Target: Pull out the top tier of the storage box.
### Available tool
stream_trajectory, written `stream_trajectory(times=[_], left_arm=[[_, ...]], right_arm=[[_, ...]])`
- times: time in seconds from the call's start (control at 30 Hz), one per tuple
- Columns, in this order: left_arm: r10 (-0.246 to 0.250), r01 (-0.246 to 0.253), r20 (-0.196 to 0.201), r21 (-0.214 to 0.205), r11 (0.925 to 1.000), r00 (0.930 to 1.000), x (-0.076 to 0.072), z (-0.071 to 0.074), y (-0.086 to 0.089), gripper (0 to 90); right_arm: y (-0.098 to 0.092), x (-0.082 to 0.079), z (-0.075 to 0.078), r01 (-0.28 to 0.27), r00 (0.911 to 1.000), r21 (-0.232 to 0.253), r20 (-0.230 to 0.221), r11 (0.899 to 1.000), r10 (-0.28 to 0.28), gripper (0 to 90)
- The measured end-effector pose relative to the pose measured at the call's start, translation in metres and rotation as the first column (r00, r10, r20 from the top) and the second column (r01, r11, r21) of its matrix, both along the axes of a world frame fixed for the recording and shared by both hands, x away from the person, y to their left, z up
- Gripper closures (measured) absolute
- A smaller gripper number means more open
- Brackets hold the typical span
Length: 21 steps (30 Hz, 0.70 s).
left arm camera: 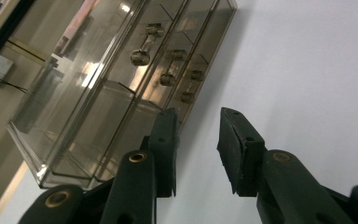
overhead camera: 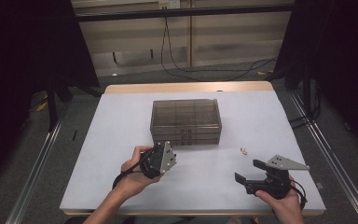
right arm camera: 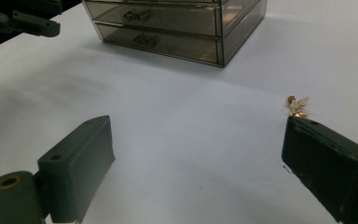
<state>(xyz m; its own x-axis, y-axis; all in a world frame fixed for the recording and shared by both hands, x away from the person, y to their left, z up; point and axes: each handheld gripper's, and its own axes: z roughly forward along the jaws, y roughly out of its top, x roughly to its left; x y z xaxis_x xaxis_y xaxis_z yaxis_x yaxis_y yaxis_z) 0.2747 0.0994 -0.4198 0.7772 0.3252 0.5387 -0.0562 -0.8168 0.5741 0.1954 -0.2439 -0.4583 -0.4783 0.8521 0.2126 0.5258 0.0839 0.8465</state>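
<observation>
Up close, the left gripper point(left arm camera: 196, 144) has its black jaws drawn in to a narrow gap, with nothing between the pads but bare white tabletop; they point at the front of the drawer box point(left arm camera: 116, 79), just short of its small dumbbell-shaped handles point(left arm camera: 147, 44). That box is smoky clear plastic, three drawers stacked one over another (the handles sit one under the next, in the middle of each front). From above, partitions show through its lid, dividing the top into compartments; whether anything lies in them I cannot tell through the tint. All three drawers sit pushed in.

The right gripper point(right arm camera: 198, 163) stands with its jaws spread wide, holding nothing, low over the table point(overhead camera: 121, 140). Just beyond its right jaw lies a little heap of gold-coloured bits point(right arm camera: 297, 106), with a pale piece among them, loose on the white surface and well apart from the box.

In the high view the box stands near the table's middle, the left hand point(overhead camera: 133, 170) close before it, the right hand point(overhead camera: 282, 200) at the near right edge.
</observation>
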Motion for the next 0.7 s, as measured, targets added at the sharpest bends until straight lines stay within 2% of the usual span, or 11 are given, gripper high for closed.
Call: stream_trajectory(times=[0.03, 0.07, 0.1, 0.2, 0.23, 0.27, 0.3, 0.4, 0.47, 0.67, 0.7], left_arm=[[0.0, 0.0, 0.0, 0.0, 1.0, 1.0, 0.0, 0.0, 0.0, 67.2], [0.007, -0.007, -0.006, -0.018, 0.9998, 1.0, 0.001, -0.001, -0.002, 67.2], [0.003, -0.004, 0.026, 0.032, 0.9995, 0.9996, 0.003, 0.002, -0.004, 66.4], [-0.005, 0.005, 0.018, 0.02, 0.9998, 0.9998, 0.005, 0.001, -0.007, 68.4], [-0.018, 0.016, 0.034, 0.05, 0.9986, 0.9993, 0.006, 0.003, -0.007, 69.3], [-0.02, 0.018, 0.03, 0.066, 0.9976, 0.9993, 0.006, 0.004, -0.008, 70.2], [-0.035, 0.031, 0.051, 0.084, 0.996, 0.9981, 0.007, 0.004, -0.011, 70.6], [-0.034, 0.027, 0.071, 0.103, 0.9943, 0.9969, 0.007, 0.005, -0.013, 71.2], [-0.027, 0.017, 0.096, 0.104, 0.9944, 0.995, 0.009, 0.005, -0.014, 71.9], [-0.014, 0.002, 0.108, 0.11, 0.9939, 0.9941, 0.011, 0.002, -0.017, 74.1], [-0.02, 0.006, 0.12, 0.108, 0.9941, 0.9926, 0.012, 0.001, -0.018, 74.1]], right_arm=[[0.0, 0.0, 0.0, 0.0, 1.0, 0.0, 0.0, 1.0, 0.0, 8.9], [0.0, 0.0, 0.0, 0.0, 1.0, 0.0, -0.001, 1.0, 0.0, 8.9], [0.0, 0.0, 0.0, 0.001, 1.0, -0.003, -0.003, 1.0, -0.001, 9.0], [0.0, 0.0, 0.001, 0.008, 1.0, -0.003, -0.001, 1.0, -0.008, 9.0], [-0.001, 0.0, 0.001, 0.007, 1.0, 0.0, 0.001, 1.0, -0.007, 9.0], [-0.001, 0.0, 0.001, 0.006, 1.0, -0.002, 0.0, 1.0, -0.006, 9.0], [-0.001, 0.0, 0.001, 0.006, 1.0, -0.003, -0.001, 1.0, -0.006, 9.0], [-0.001, 0.0, 0.0, 0.006, 1.0, -0.002, -0.003, 1.0, -0.006, 9.0], [0.0, 0.0, 0.001, 0.006, 1.0, -0.01, -0.001, 1.0, -0.006, 9.0], [-0.001, 0.0, 0.001, 0.014, 0.9999, -0.012, 0.003, 1.0, -0.014, 9.1], [-0.001, 0.0, 0.001, 0.014, 0.9999, -0.012, 0.003, 1.0, -0.014, 9.1]])
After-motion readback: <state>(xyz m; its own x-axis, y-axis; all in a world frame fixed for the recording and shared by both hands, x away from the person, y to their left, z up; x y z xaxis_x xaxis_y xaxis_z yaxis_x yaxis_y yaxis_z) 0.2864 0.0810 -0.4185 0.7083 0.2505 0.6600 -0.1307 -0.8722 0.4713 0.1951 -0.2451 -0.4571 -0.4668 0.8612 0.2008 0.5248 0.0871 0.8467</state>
